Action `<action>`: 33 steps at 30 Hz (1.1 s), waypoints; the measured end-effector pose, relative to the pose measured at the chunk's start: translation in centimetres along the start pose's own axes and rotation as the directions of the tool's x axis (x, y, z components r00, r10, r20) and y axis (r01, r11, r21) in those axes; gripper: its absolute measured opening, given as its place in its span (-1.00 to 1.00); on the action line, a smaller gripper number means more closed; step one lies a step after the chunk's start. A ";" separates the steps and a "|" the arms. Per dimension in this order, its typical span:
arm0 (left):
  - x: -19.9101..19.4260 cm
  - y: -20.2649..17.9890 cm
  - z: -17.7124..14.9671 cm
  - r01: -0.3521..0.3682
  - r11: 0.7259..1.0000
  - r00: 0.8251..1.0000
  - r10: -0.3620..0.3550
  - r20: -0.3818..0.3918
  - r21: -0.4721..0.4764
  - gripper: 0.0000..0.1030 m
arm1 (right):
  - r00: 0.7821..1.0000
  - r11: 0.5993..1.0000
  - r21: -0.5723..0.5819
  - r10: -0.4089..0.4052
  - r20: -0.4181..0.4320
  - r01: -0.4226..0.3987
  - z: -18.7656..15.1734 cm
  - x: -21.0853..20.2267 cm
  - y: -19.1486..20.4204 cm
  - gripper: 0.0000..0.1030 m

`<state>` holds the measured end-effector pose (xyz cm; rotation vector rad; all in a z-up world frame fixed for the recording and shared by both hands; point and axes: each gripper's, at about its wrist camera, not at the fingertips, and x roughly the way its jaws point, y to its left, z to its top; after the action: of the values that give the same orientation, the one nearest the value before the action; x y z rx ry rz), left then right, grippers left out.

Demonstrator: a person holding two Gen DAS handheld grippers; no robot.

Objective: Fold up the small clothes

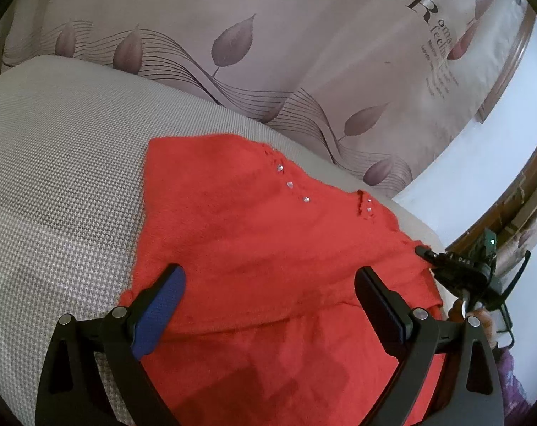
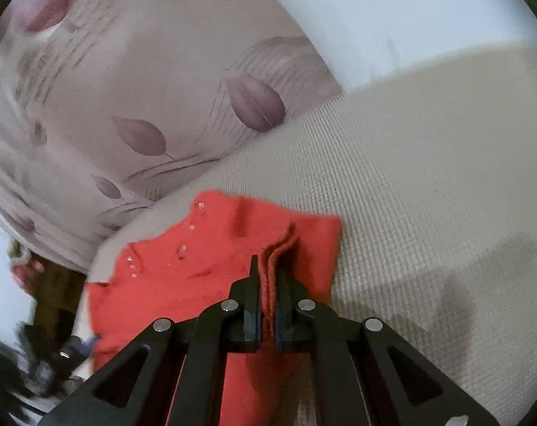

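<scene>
The right gripper [image 2: 268,284] pinches a doubled edge of the red knit garment [image 2: 211,277], so 1 fold is underway. The left gripper [image 1: 268,298] hovers wide open and empty over the cloth; its 12 o'clock end lies flat, unfolded.

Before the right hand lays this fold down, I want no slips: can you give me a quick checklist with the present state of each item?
1. Right gripper clamped on the red knit garment: ok, jaws shut on a bunched edge of several layers.
2. Left gripper free of the cloth: ok, jaws wide open above the garment, nothing pinched.
3. Garment on the grey woven surface: ok for most of it; the near edge is hidden.
4. Small clear beads unsnagged: cannot tell, they lie face up.
5. Landing spot to the right of the garment on that surface: ok, bare weave.
</scene>
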<state>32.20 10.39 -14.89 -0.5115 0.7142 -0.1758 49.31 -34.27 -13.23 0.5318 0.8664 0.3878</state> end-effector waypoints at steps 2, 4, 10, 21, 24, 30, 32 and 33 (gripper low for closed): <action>-0.1 0.0 0.0 0.001 1.000 1.000 -0.001 0.001 0.002 0.86 | 0.999 1.000 0.029 -0.008 -0.035 0.009 0.0 0.5 -0.5 -0.90; -0.1 0.0 0.0 0.002 1.000 1.000 -0.002 0.000 0.001 0.86 | 0.999 0.997 0.067 0.030 -0.041 -0.027 0.1 0.5 -1.1 -0.90; -0.4 0.2 0.1 0.027 1.000 1.000 -0.027 0.002 -0.011 0.86 | 0.992 0.969 0.221 0.094 0.082 -0.110 -0.4 -2.0 -4.2 -0.78; -0.9 -1.6 3.7 0.181 0.977 0.979 -0.167 -0.117 0.114 0.87 | 0.997 0.979 -0.201 0.030 0.073 -0.015 -3.3 -2.8 3.6 -0.76; 1.1 -1.8 4.9 0.175 0.971 0.975 -0.147 -0.168 0.165 0.87 | 0.998 0.962 -0.269 -0.056 -0.005 0.052 -3.5 -0.8 5.0 -0.76; 4.5 1.6 7.0 0.162 0.984 0.975 -0.148 -0.166 0.071 0.86 | 0.997 0.964 -0.259 -0.073 -0.022 0.065 -3.6 -0.6 4.4 -0.76; 4.7 2.2 7.4 0.063 0.994 0.991 -0.051 -0.125 0.093 0.85 | 0.996 0.963 -0.260 -0.082 -0.022 0.073 -3.7 -0.6 4.4 -0.76; 5.0 2.4 7.4 0.022 0.995 0.993 -0.010 -0.121 0.101 0.84 | 0.996 0.961 -0.263 -0.089 -0.020 0.081 -3.8 -0.6 4.5 -0.76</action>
<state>40.81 13.75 -14.28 -0.4115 0.8148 -0.2583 45.45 -29.91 -12.26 0.2430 0.8499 0.4256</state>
